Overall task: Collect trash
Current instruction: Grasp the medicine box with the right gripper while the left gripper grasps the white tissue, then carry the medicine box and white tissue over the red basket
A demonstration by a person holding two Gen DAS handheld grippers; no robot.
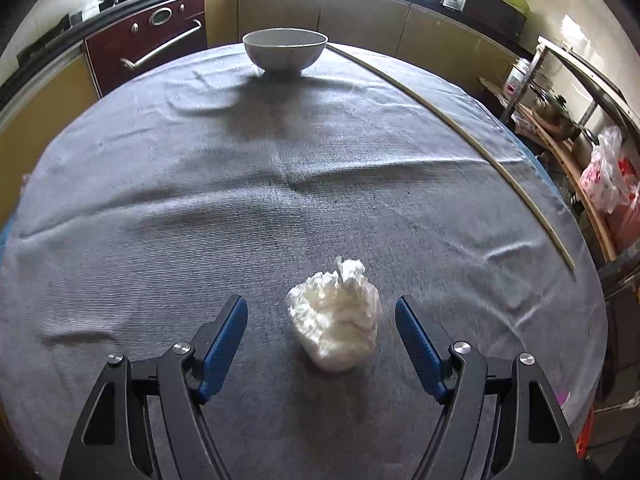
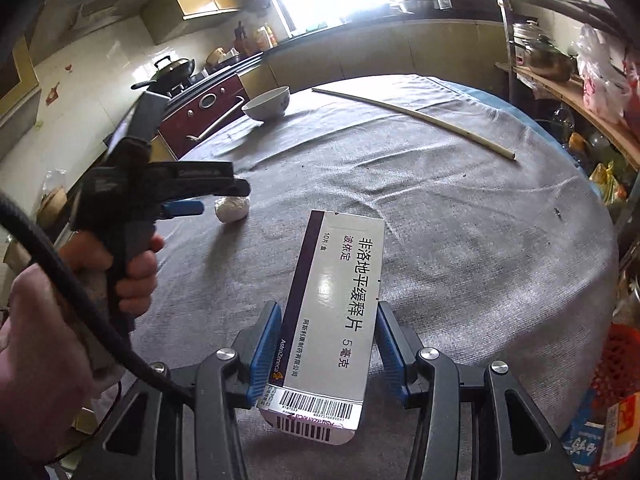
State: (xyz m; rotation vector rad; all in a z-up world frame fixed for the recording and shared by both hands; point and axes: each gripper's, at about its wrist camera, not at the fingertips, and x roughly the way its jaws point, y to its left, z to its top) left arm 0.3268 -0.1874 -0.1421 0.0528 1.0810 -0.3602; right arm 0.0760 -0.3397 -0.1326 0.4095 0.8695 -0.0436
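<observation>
A crumpled tissue (image 1: 334,316) is framed low-centre between the left gripper's (image 1: 320,312) parted jaws; the right gripper (image 2: 328,316) is clamped on a medicine box (image 2: 332,312).

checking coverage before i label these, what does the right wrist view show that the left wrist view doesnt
Only the right wrist view: the medicine box clamped in the right gripper, and the left gripper seen from outside. Only the left wrist view: the left gripper open, its fingers either side of the crumpled tissue. Both: the tissue, white bowl, thin stick, grey tablecloth.
</observation>
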